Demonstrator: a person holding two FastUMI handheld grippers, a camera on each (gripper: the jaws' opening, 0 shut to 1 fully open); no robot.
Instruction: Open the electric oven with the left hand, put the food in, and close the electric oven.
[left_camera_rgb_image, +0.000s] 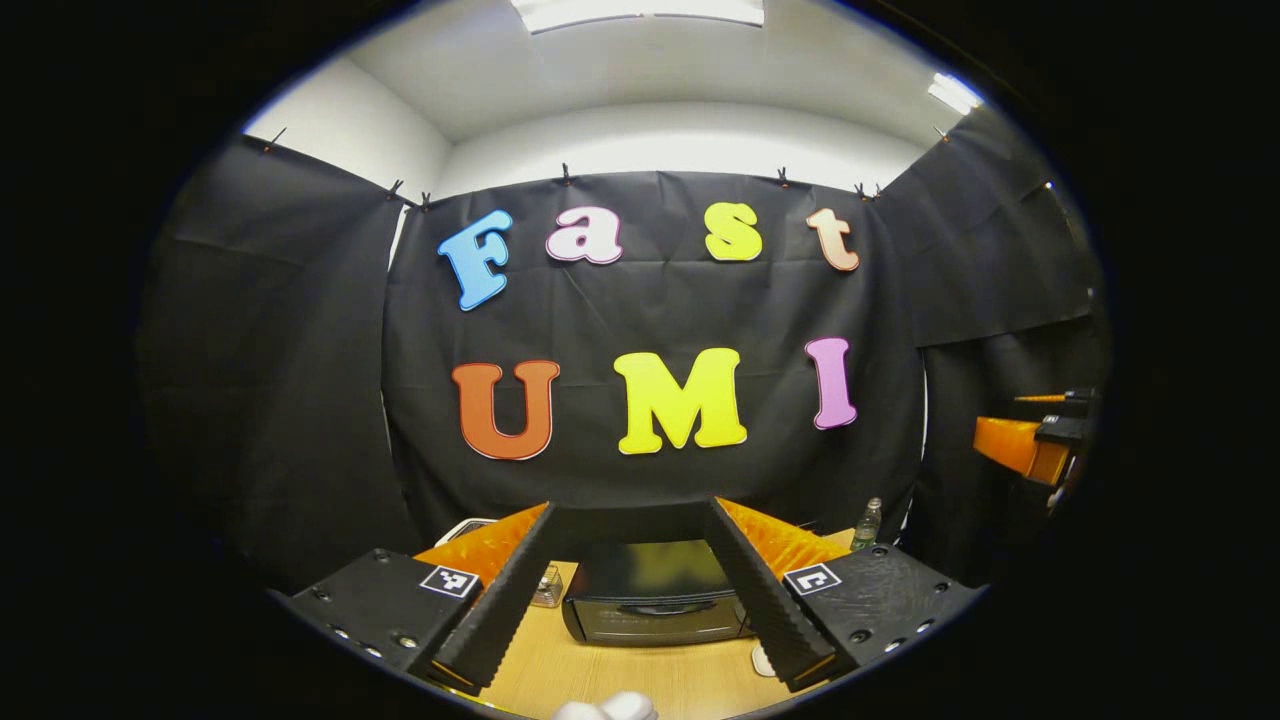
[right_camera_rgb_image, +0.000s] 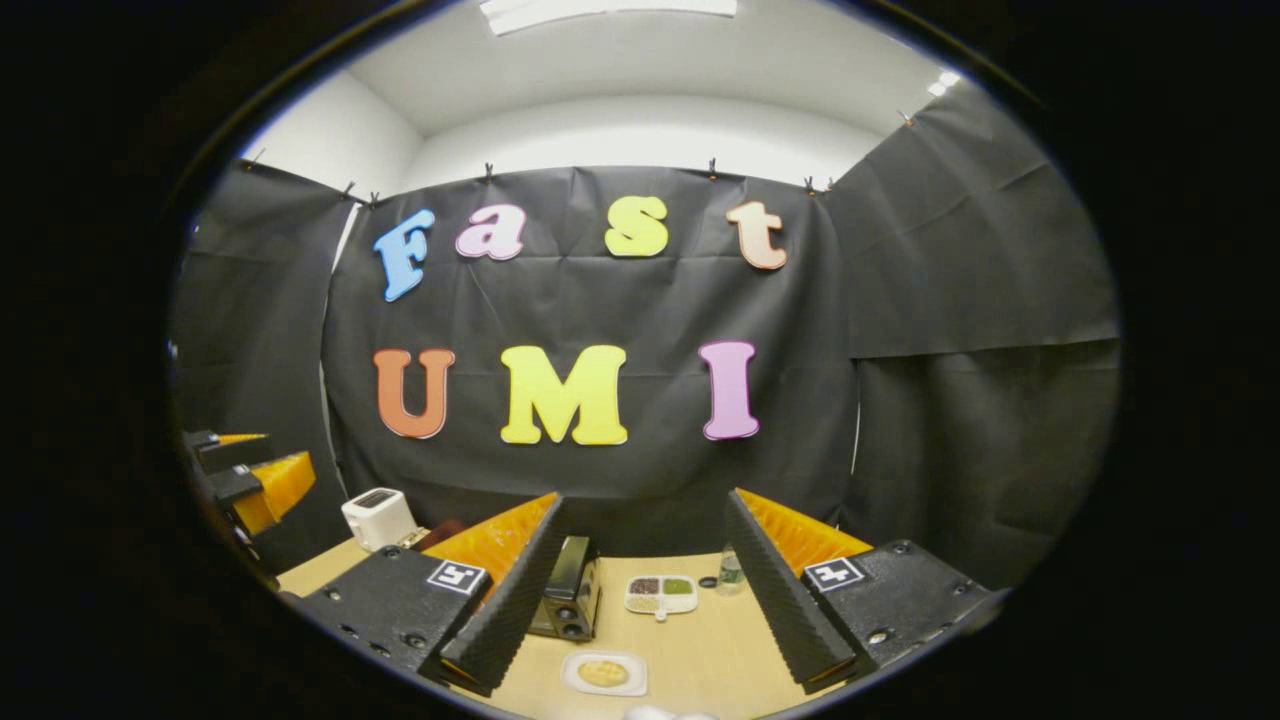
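1. While both tools hang above the counter (right_camera_rgb_image: 700, 650), the left gripper (left_camera_rgb_image: 640, 650) has its jaws spread wide with nothing between them, and the right gripper (right_camera_rgb_image: 640, 660) is likewise wide and empty.
2. Nearest in the right gripper view, the food (right_camera_rgb_image: 603, 672), a pale round piece, lies on a small white plate (right_camera_rgb_image: 575, 685) on the counter, just ahead of the jaws.
3. Beyond it stand a divided white dish (right_camera_rgb_image: 661, 594) with dark and green contents and a small bottle (right_camera_rgb_image: 731, 568); a white toaster (right_camera_rgb_image: 378, 518) sits far to the left.
4. In the left gripper view, the electric oven (left_camera_rgb_image: 655, 595) stands framed between the jaws, its door shut and a dark bar handle (left_camera_rgb_image: 655, 608) running across the front; a small glass jar (left_camera_rgb_image: 548, 588) is just beside its left flank.
5. Step in hand, as judged: the approach to the oven handle, with no part of the task yet done.
6. To do it well, the left gripper should descend square to the door, keep its jaws wide until the bar lies fully between them, then close firmly on the middle of the bar.
7. The pull should follow the door's hinge arc, lest the light oven slide toward the jar or the plate.
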